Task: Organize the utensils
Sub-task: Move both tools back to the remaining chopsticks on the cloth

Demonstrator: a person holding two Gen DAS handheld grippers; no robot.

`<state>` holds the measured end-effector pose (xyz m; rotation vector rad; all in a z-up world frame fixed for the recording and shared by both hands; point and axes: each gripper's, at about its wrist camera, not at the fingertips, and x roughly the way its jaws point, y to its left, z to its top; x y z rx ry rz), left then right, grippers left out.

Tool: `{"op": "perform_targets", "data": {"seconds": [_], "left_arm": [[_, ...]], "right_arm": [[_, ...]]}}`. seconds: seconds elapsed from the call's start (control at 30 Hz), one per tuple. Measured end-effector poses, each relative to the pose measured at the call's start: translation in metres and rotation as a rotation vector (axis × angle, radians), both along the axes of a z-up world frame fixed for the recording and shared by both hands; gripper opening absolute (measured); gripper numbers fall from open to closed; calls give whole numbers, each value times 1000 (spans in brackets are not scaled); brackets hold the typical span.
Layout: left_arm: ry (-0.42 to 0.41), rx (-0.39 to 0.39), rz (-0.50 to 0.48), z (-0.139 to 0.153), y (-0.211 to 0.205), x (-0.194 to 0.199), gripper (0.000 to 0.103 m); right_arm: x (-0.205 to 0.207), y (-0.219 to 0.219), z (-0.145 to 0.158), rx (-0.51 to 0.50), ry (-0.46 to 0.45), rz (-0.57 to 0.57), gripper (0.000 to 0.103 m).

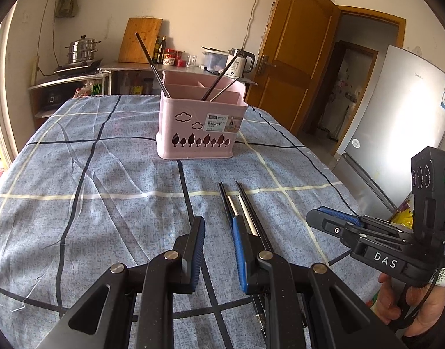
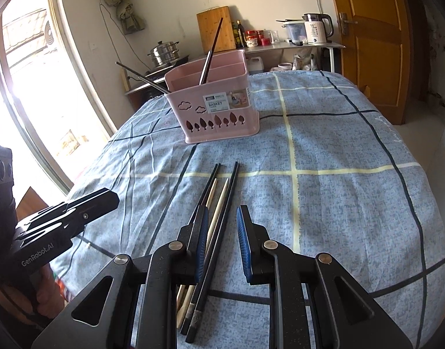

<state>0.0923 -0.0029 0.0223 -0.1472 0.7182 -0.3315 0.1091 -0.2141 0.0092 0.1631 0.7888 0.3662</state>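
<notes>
A pink utensil basket (image 1: 200,129) stands on the blue checked tablecloth and shows in the right wrist view (image 2: 219,110) too. Dark chopsticks (image 1: 152,67) lean inside it. Several loose chopsticks, black and pale wooden, (image 2: 219,200) lie on the cloth in front of the basket; they also show in the left wrist view (image 1: 242,203). My left gripper (image 1: 218,232) is open and empty, just left of the loose chopsticks. My right gripper (image 2: 222,226) is open above them, with a black chopstick between its jaws, not gripped.
A counter (image 1: 129,67) behind the table holds a steamer pot, cutting board, bottles and a kettle (image 1: 239,62). A wooden door (image 1: 295,58) and a fridge (image 1: 397,122) stand right. A bright window (image 2: 33,87) is left. The table edge drops off on the right (image 2: 432,232).
</notes>
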Motion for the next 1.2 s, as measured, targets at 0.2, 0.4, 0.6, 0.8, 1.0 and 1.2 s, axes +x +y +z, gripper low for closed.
{"op": "perform_targets", "data": {"seconds": [0.2,0.4,0.6,0.8,1.0,1.2], "left_arm": [[51,-2,-15,-17,-9,11,19],[101,4,-26,-36,-18,23,19],[145,4,-25,-50,-25,35,19],[169,13,-24,-57,-30,46,19],[186,28,-15,-63,-33,51,19],[188,35,-18,-63,-35,52,22]], "right_arm": [[6,4,-11,-9,28,1,21],[15,8,-27,-9,69,-5,21],[26,12,-40,-10,110,-4,21],[36,18,-52,-30,149,-8,21],[38,21,-53,-50,142,-7,21],[38,21,-53,-72,141,-18,21]]}}
